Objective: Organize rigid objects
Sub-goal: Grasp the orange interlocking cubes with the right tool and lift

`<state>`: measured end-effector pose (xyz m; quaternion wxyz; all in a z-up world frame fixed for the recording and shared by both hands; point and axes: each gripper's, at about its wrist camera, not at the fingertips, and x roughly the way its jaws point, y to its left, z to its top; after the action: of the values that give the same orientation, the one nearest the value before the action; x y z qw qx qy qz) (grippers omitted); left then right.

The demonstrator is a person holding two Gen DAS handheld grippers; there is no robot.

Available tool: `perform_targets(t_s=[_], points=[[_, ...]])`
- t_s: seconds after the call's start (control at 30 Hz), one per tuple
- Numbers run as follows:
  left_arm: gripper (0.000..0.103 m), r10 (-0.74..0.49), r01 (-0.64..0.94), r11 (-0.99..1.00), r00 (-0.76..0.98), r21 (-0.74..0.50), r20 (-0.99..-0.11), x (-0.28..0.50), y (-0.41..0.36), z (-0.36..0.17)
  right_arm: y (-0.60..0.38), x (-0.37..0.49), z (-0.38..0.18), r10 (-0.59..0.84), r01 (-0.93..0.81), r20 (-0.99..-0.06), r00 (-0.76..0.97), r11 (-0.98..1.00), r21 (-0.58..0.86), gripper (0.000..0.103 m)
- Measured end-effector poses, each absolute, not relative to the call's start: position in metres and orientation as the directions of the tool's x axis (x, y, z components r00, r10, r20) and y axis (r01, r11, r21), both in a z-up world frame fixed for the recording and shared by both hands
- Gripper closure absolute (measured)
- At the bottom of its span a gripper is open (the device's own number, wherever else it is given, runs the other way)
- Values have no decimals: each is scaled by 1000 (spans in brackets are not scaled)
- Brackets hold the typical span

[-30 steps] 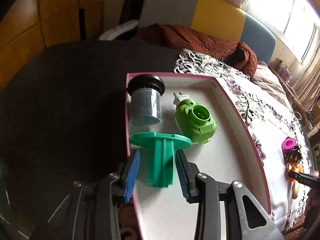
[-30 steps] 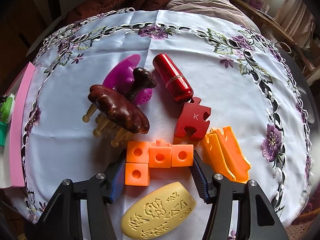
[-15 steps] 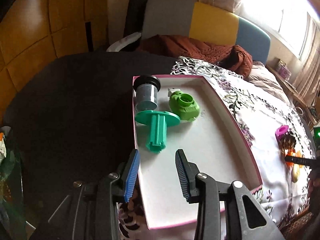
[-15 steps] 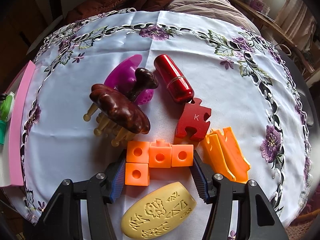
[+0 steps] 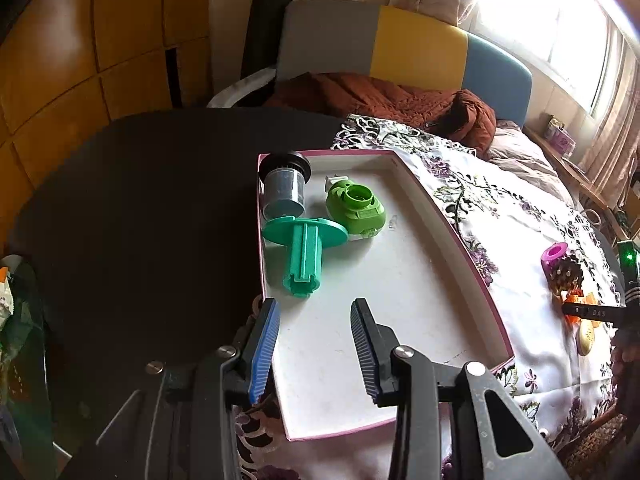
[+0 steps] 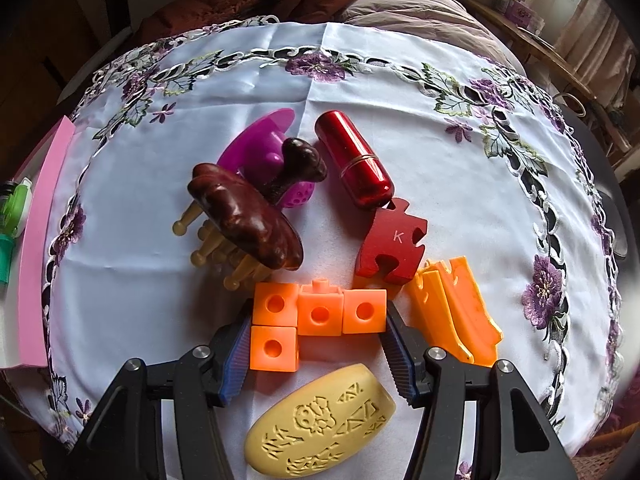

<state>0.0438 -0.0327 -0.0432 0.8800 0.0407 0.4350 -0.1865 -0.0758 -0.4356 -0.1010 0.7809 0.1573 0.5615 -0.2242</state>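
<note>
Left wrist view: the left gripper (image 5: 314, 344) hangs with jaws apart and nothing between them, over the near end of the pink-rimmed tray (image 5: 472, 256). Beyond it in the tray lies the teal spool (image 5: 305, 246), its flange touching a green plug-in device (image 5: 356, 208), with a dark-capped jar (image 5: 283, 192) at the tray's far left corner.

In the right wrist view, the right gripper (image 6: 316, 344) is clamped on the orange block cluster (image 6: 316, 316), with a yellow carved soap-like bar (image 6: 320, 420) nearer the camera. Past the blocks sit a red puzzle piece (image 6: 394, 246), an orange track piece (image 6: 454, 312), a dark wooden massager (image 6: 244, 216), a purple plastic piece (image 6: 260, 148) and a red capsule (image 6: 352, 158).
</note>
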Motion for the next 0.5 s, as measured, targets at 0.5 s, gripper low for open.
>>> perform_targets(t_s=[0.5], points=[[66,-299,353,930,563,-103,-771,43,-24,-42,-394,-78,-65,-141,431,-922,359,902,30,44]])
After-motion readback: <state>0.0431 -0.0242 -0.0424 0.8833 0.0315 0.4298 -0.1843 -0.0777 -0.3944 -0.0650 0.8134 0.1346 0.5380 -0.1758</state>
